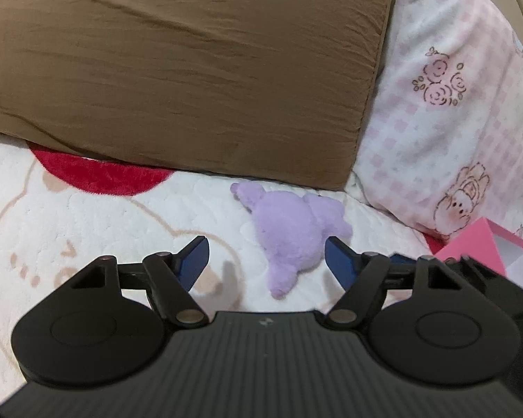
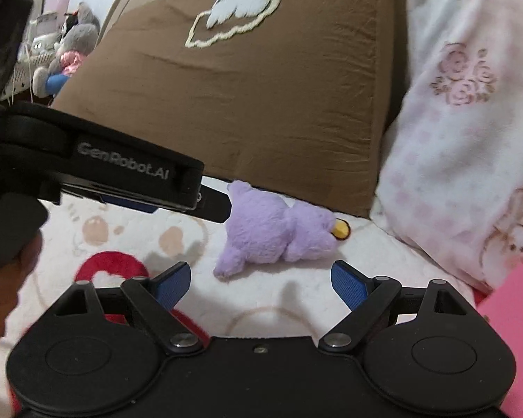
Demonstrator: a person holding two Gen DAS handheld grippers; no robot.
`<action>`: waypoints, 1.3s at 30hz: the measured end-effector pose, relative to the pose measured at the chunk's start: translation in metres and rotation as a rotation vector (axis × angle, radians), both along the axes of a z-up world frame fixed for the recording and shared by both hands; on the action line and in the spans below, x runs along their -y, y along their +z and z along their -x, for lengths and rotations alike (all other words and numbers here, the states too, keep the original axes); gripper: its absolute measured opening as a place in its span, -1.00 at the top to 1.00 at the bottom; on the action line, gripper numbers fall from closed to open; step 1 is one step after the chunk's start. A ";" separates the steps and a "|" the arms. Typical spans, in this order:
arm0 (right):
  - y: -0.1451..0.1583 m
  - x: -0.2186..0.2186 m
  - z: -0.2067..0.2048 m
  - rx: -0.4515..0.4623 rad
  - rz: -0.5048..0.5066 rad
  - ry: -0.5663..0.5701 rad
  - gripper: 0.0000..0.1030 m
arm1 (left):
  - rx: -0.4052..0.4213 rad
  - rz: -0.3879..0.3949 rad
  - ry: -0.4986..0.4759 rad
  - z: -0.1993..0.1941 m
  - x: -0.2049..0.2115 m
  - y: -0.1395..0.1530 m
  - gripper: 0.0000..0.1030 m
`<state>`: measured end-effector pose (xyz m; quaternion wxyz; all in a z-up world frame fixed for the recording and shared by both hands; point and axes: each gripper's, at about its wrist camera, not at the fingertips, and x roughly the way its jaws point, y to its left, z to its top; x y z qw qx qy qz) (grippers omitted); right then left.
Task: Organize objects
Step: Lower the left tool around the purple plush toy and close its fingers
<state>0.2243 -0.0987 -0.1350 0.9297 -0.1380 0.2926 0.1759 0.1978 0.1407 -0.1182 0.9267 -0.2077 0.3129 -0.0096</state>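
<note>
Fingers of both grippers open; purple plush toy lies just ahead, untouched.

Both wrist views close, angled down; share purple plush.

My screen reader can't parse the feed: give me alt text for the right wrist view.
A small purple plush toy lies on a white blanket, just ahead of the open right gripper. The left gripper reaches in from the left, its tip at the toy. A brown pillow and pink-patterned bedding sit behind.
</note>
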 end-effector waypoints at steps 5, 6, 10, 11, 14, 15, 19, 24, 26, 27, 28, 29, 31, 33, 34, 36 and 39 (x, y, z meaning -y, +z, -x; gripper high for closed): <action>-0.019 -0.010 -0.022 0.063 0.141 -0.018 -0.76 | -0.011 0.049 0.015 -0.012 -0.001 -0.023 -0.09; -0.021 -0.009 -0.026 0.053 0.141 -0.011 -0.76 | -0.009 0.048 0.016 -0.013 -0.001 -0.026 -0.07; -0.025 -0.006 -0.041 0.015 0.122 0.012 -0.76 | -0.001 0.030 0.012 -0.017 0.001 -0.033 0.01; -0.026 -0.005 -0.044 0.001 0.105 0.011 -0.76 | -0.004 0.032 0.007 -0.017 0.001 -0.034 0.01; -0.028 -0.002 -0.053 -0.048 0.050 0.008 -0.81 | 0.007 -0.008 -0.010 -0.017 0.006 -0.035 0.02; -0.030 -0.002 -0.057 -0.057 0.045 0.003 -0.89 | 0.014 -0.016 -0.017 -0.018 0.007 -0.035 0.02; -0.033 0.000 -0.060 -0.062 0.028 0.003 -0.93 | 0.019 0.019 -0.032 -0.022 0.005 -0.038 0.02; -0.035 -0.001 -0.058 -0.052 0.031 0.027 -0.93 | 0.000 0.093 -0.036 -0.029 -0.001 -0.046 0.02; -0.036 -0.002 -0.057 -0.058 0.021 0.040 -0.93 | 0.006 0.082 -0.039 -0.029 0.002 -0.045 0.02; -0.036 -0.002 -0.057 -0.060 0.020 0.046 -0.93 | 0.010 0.074 -0.042 -0.029 0.005 -0.044 0.02; -0.036 -0.004 -0.057 -0.055 0.025 0.048 -0.93 | 0.008 0.078 -0.043 -0.030 0.006 -0.044 0.02; -0.037 -0.005 -0.057 -0.046 0.031 0.050 -0.93 | 0.006 0.094 -0.047 -0.031 0.006 -0.044 0.02; -0.037 -0.005 -0.057 -0.044 0.027 0.052 -0.93 | 0.006 0.116 -0.047 -0.032 0.004 -0.045 0.05; -0.037 -0.005 -0.058 -0.044 0.018 0.055 -0.93 | 0.012 0.136 -0.063 -0.033 0.002 -0.046 0.13; -0.036 -0.006 -0.058 -0.042 0.015 0.058 -0.93 | 0.011 0.144 -0.067 -0.034 0.001 -0.046 0.15; -0.035 -0.006 -0.056 -0.038 0.007 0.063 -0.93 | 0.009 0.156 -0.079 -0.035 0.001 -0.048 0.17; -0.033 -0.009 -0.053 -0.035 -0.002 0.077 -0.91 | 0.005 0.138 -0.080 -0.038 0.003 -0.051 0.17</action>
